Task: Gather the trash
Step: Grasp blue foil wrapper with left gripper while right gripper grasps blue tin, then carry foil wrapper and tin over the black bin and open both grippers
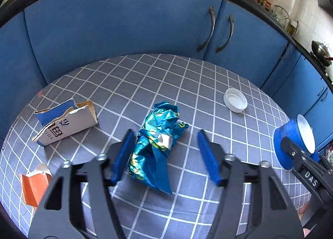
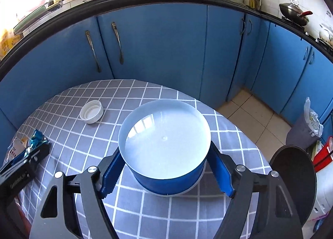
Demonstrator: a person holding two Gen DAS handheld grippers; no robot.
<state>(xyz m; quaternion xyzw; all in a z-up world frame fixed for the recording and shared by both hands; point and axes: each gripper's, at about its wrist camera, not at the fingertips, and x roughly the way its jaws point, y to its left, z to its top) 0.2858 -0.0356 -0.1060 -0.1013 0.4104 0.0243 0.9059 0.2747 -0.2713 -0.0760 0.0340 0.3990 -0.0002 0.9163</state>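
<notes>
A crumpled teal foil wrapper (image 1: 158, 143) lies on the grey checked tablecloth (image 1: 145, 80). My left gripper (image 1: 165, 155) is open, its left pad beside the wrapper and its right pad well to the right of it. A torn white and blue carton (image 1: 66, 122) lies at the left, an orange carton piece (image 1: 34, 184) at the front left, and a white lid (image 1: 235, 100) at the right. My right gripper (image 2: 166, 174) is shut on a blue tub with a white inside (image 2: 165, 145), held just above the cloth. The tub also shows in the left wrist view (image 1: 293, 141).
Blue cabinet doors (image 2: 158, 51) stand right behind the table. A lined grey bin (image 2: 303, 130) stands on the tiled floor at the right, beside a dark round lid (image 2: 295, 174) and a red basket (image 2: 324, 153). The worktop above holds kitchenware.
</notes>
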